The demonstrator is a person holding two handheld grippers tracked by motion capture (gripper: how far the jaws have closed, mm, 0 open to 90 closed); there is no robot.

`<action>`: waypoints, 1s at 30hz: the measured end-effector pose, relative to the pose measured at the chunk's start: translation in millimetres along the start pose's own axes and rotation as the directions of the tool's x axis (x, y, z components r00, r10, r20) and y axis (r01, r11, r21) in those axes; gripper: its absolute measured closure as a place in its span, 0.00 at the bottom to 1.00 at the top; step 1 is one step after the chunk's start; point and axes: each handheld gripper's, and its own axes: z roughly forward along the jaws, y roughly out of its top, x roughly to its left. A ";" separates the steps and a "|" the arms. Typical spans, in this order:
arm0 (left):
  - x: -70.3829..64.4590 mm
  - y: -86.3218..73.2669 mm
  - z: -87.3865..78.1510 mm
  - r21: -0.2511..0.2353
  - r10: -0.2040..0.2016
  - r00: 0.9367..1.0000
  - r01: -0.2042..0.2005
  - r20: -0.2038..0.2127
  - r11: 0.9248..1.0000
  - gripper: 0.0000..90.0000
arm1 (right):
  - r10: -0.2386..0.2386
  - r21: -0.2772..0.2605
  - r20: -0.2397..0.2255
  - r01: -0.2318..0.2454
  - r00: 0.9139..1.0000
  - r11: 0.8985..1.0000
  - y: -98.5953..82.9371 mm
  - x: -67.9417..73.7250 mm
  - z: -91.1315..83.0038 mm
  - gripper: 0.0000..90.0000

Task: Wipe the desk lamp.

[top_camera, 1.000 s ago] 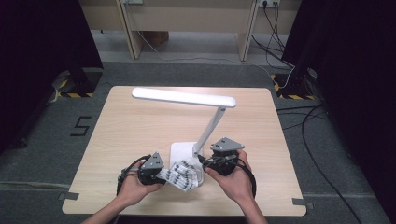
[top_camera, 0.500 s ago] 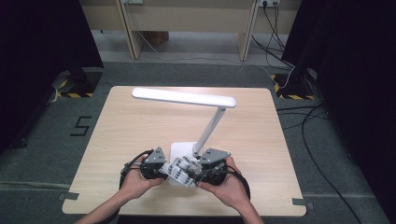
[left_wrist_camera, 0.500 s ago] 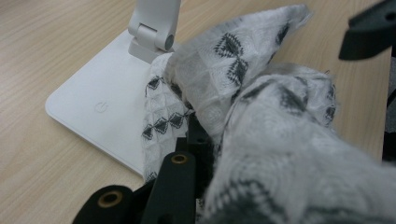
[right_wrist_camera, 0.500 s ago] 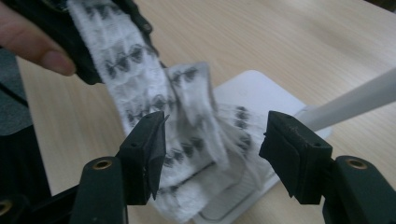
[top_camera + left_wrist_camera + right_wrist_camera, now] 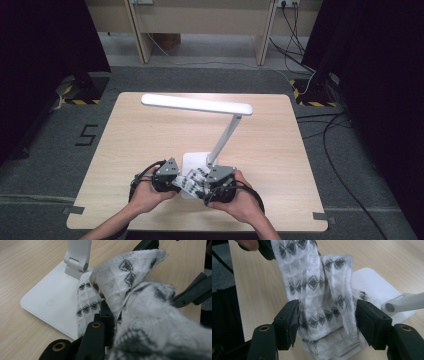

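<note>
A white cloth with a black diamond pattern hangs between my two grippers at the table's near edge, partly over the white lamp base. My left gripper is shut on the cloth, which bunches up over its jaws. My right gripper is open, and a strip of the cloth hangs between its two pads. The left pad touches the fabric. In the right gripper view the left gripper holds the cloth's top end.
The desk lamp's arm rises from the base to a long lit head over the wooden table. The base has a power mark. Dark floor and cables surround the table.
My right gripper has moved left and nearer, from beside the lamp arm to the cloth, so its jaws now straddle the fabric. The left gripper has barely shifted.
</note>
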 end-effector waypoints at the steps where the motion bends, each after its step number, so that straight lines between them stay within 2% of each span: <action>1: -0.3 0.3 0.0 -0.001 0.001 1.000 -0.001 0.001 1.000 0.91 | -0.005 0.005 0.002 0.005 1.000 1.000 -0.1 -0.6 0.7 0.42; 6: -2.0 1.8 -0.1 -0.006 0.001 1.000 -0.001 0.011 1.000 0.91 | -0.030 0.022 0.003 0.030 1.000 0.999 -1.6 -1.8 3.5 0.49; 10: -2.4 2.7 -0.6 -0.005 0.008 1.000 -0.008 0.013 1.000 0.91 | -0.043 0.037 0.002 0.043 0.999 0.998 -3.2 -1.5 5.1 0.59; 16: -3.0 2.6 0.0 -0.011 0.006 1.000 -0.006 0.015 1.000 0.91 | -0.041 0.049 0.008 0.041 0.999 0.998 -2.7 -3.5 2.8 0.86; 18: -2.8 2.5 0.1 -0.015 0.003 1.000 -0.003 0.016 1.000 0.90 | -0.036 0.043 0.008 0.036 0.999 0.998 -2.5 -3.2 1.7 0.91; 24: -2.6 0.5 1.5 -0.026 -0.007 1.000 0.008 0.018 1.000 0.86 | -0.019 0.052 0.007 0.018 1.000 0.998 -2.9 -4.3 -1.3 0.94; 30: -3.2 0.8 -0.1 -0.056 -0.014 1.000 0.014 0.003 0.998 0.70 | 0.012 0.066 0.047 -0.016 0.999 0.998 -1.4 -6.2 -7.6 0.95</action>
